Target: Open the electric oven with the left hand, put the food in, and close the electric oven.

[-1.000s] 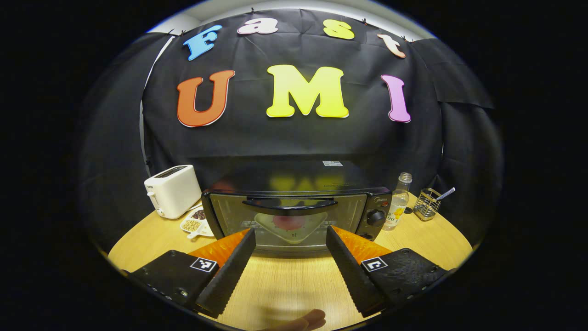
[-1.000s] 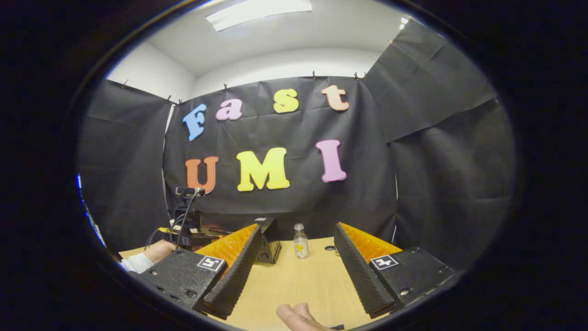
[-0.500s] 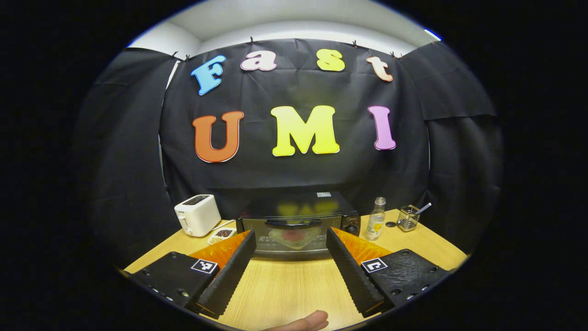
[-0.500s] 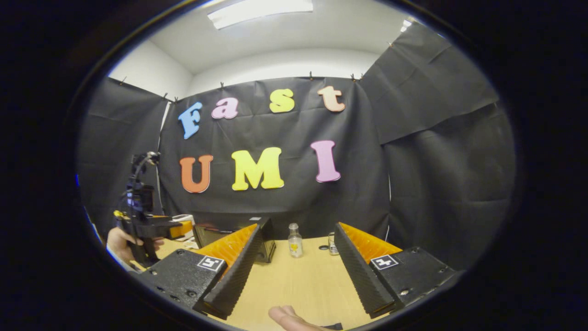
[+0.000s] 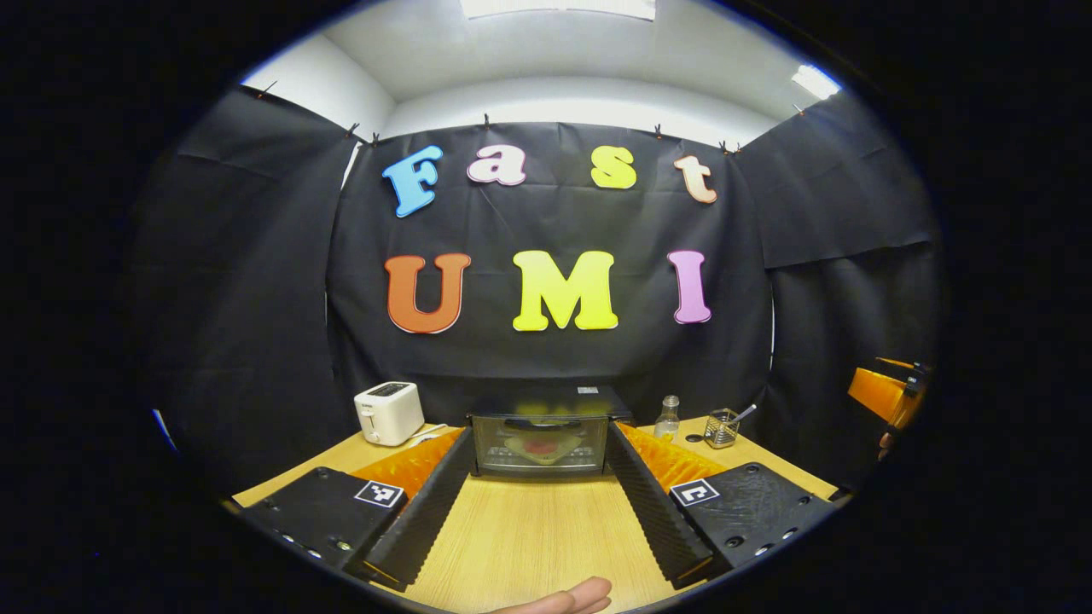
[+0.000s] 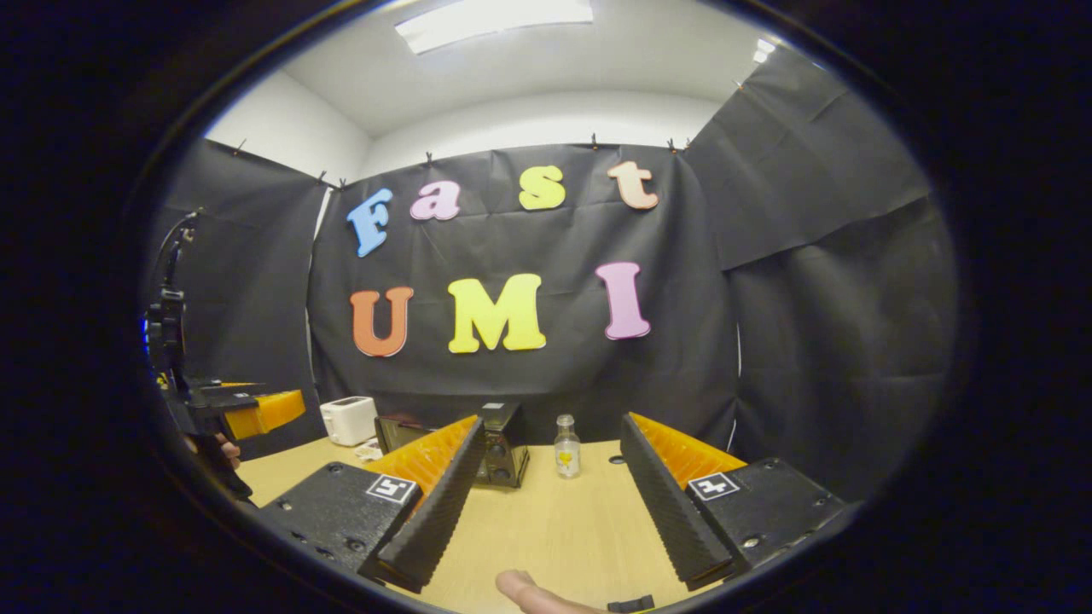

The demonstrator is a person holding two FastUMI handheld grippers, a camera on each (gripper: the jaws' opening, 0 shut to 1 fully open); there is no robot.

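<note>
Electric oven (image 5: 543,442): far centre of the table (image 5: 529,537), door closed, food (image 5: 539,446) on a plate visible behind the glass. Left hand-held gripper (image 5: 539,499): fingers spread apart, holding nothing, over the near table. Right hand-held gripper (image 6: 550,499): fingers apart, holding nothing. Toaster (image 5: 388,413): left of oven. Bottle (image 5: 667,418) and wire holder (image 5: 722,428): right of oven.

One electric oven (image 5: 541,442), one toaster (image 5: 388,413), one bottle (image 5: 666,418), one wire holder (image 5: 722,427), two grippers (image 5: 540,512) (image 6: 546,503).
</note>
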